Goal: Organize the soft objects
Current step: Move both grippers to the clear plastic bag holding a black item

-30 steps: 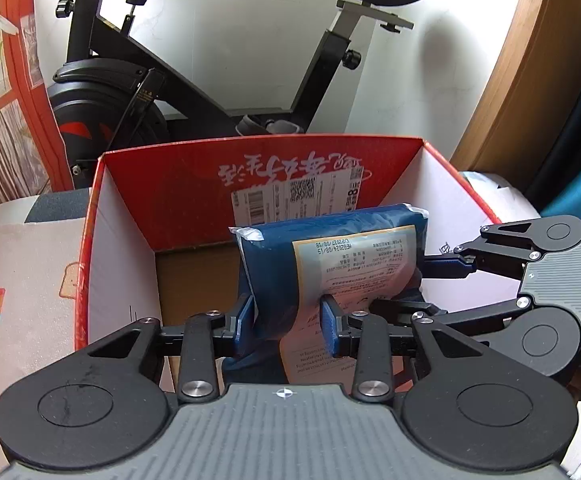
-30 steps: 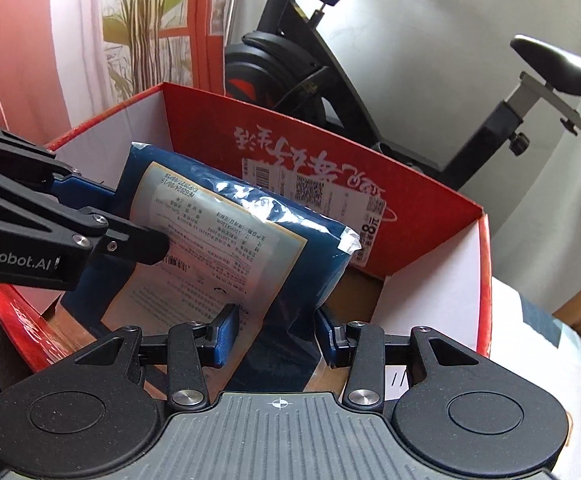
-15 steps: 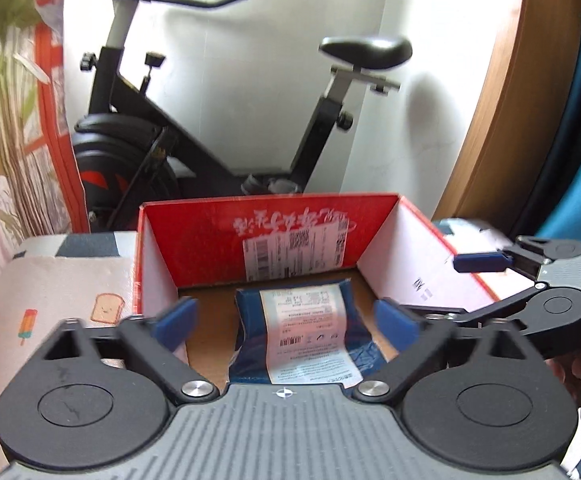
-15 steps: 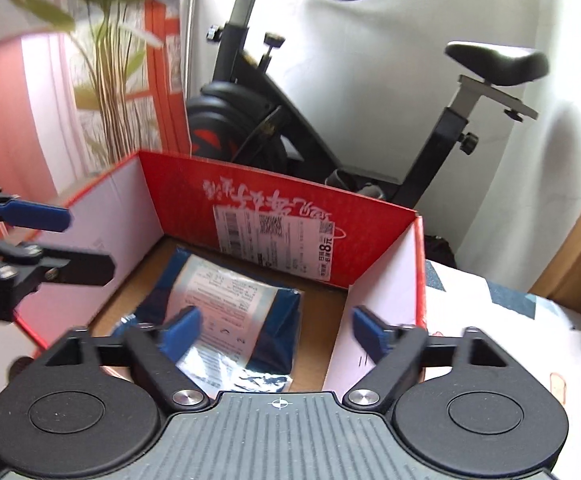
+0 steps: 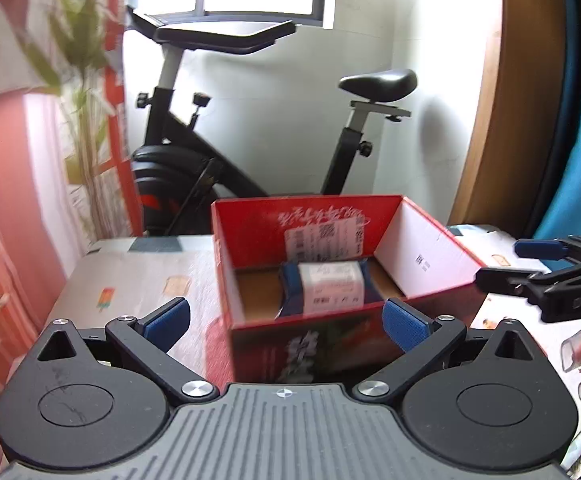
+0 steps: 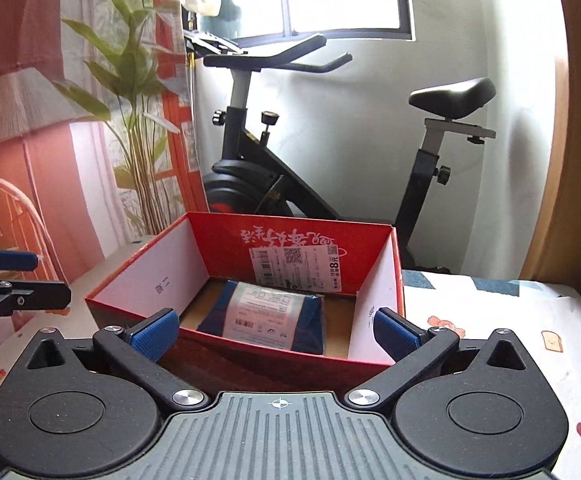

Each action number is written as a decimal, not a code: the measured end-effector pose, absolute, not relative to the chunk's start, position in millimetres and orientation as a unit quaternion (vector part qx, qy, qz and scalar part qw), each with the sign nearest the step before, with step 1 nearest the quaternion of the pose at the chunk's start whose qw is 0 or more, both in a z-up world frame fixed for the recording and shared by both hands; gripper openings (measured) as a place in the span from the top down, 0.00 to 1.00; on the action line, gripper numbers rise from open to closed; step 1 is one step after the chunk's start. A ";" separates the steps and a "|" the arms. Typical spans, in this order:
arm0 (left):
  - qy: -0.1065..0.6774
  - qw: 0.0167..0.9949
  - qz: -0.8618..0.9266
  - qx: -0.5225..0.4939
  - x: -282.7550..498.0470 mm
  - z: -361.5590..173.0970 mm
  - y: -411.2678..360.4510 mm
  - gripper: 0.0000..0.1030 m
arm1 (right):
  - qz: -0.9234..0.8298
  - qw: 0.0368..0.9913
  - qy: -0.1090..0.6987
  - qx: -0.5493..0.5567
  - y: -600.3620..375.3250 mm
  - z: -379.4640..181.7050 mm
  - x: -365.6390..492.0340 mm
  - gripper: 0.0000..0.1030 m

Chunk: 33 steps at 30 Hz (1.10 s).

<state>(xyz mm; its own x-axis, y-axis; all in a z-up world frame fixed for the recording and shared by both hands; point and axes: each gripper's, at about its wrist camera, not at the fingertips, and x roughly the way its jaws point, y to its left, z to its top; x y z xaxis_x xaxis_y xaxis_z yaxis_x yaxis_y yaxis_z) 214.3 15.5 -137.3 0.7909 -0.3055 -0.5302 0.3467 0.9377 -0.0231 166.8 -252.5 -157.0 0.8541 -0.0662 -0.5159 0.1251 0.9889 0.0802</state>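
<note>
Exercise bike (image 6: 330, 160) stands behind the red cardboard box (image 6: 226, 240), against the wall. The box sits open-topped on the counter (image 6: 490, 320), which carries a cartoon-print cover. Blue soft packet (image 6: 266, 316) lies flat on the box floor, near the far wall, white label up. Left gripper (image 5: 286, 322) and right gripper (image 6: 276, 330) hover on the near side of the box, jaws wide, holding nothing, clear of the packet.

glossy blue plastic pouch (image 6: 268, 316) with a paper label lies in a red cardboard box (image 6: 374, 304), brown and matt inside; gripper pads (image 6: 155, 334) look textured blue rubber.
</note>
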 end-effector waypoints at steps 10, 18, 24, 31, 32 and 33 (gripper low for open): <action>0.272 0.954 -0.123 -0.013 158.7 -152.9 42.5 0.00 | -0.061 0.971 0.217 0.077 -222.6 -169.5 94.0 0.00; 0.248 0.962 -0.111 -0.022 129.4 -169.8 54.5 0.00 | -0.080 0.965 0.234 0.088 -213.1 -200.6 53.0 0.00; 0.278 0.955 -0.102 0.002 123.1 -185.6 55.9 0.00 | -0.078 0.958 0.265 0.072 -202.1 -224.9 38.3 0.00; 0.300 0.950 -0.082 0.026 119.6 -203.7 53.7 0.00 | -0.083 0.950 0.285 0.093 -202.0 -241.3 36.9 0.00; 0.301 0.950 -0.079 0.030 119.4 -205.1 52.4 0.00 | -0.085 0.949 0.291 0.090 -201.4 -243.2 37.2 0.00; 0.302 0.950 -0.073 0.035 118.7 -207.0 51.4 0.00 | -0.090 0.947 0.296 0.084 -201.3 -244.5 37.8 0.00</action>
<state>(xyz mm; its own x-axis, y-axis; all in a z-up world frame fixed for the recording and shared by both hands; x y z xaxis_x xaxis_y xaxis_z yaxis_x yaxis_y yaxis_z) 118.7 51.4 -207.0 0.8072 -0.1182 -0.5783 0.1609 0.9867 0.0230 37.8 -201.3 -244.5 0.8085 -0.1210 -0.5758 0.2208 0.9695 0.1063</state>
